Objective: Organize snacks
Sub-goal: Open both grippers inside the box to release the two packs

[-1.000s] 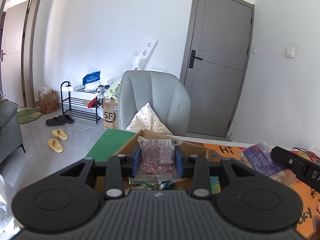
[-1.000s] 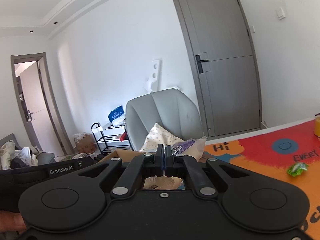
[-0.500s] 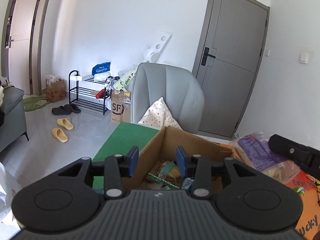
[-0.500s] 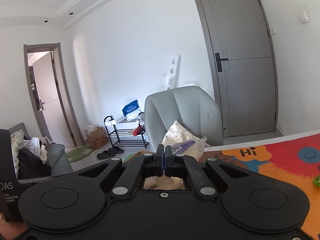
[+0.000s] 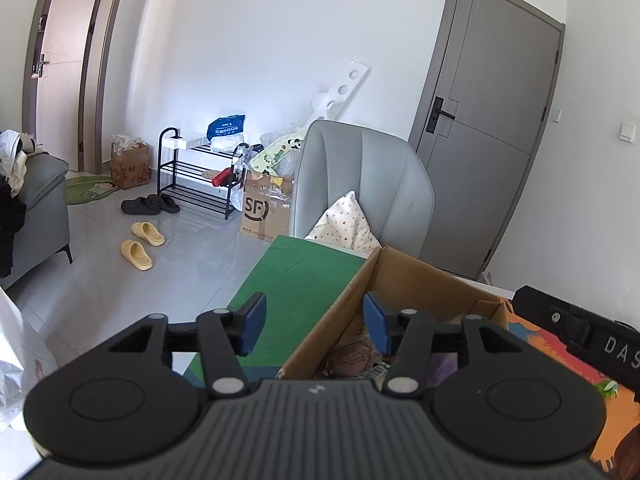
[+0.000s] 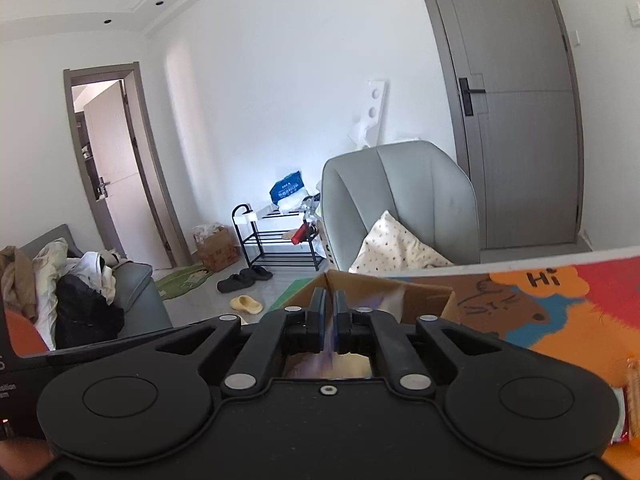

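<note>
The left claw [image 5: 314, 326] is gaping wide with nothing between its blue pads [image 5: 253, 322], straddling the near left wall of the box [image 5: 416, 280]: 1 finger is hanging over the green mat [image 5: 298, 276], the other is sitting over the box's inside. Below that finger, snacks [image 5: 354, 356] are lying in the box. To the claw's right, the other tool's black body [image 5: 580, 328] is crowding in beside the box.

The right claw [image 6: 329, 316] is pinching narrow on a packet [image 6: 329, 354] with purple print, blurred, hanging between the pads over the box [image 6: 424, 294]. Right of it, the colourful worktop mat [image 6: 560, 304] is carrying a wrapped snack [image 6: 632, 396] at the frame edge. Beyond both claws, a grey chair [image 6: 404, 196] with a cushion [image 6: 394, 246] is standing behind the box.
</note>
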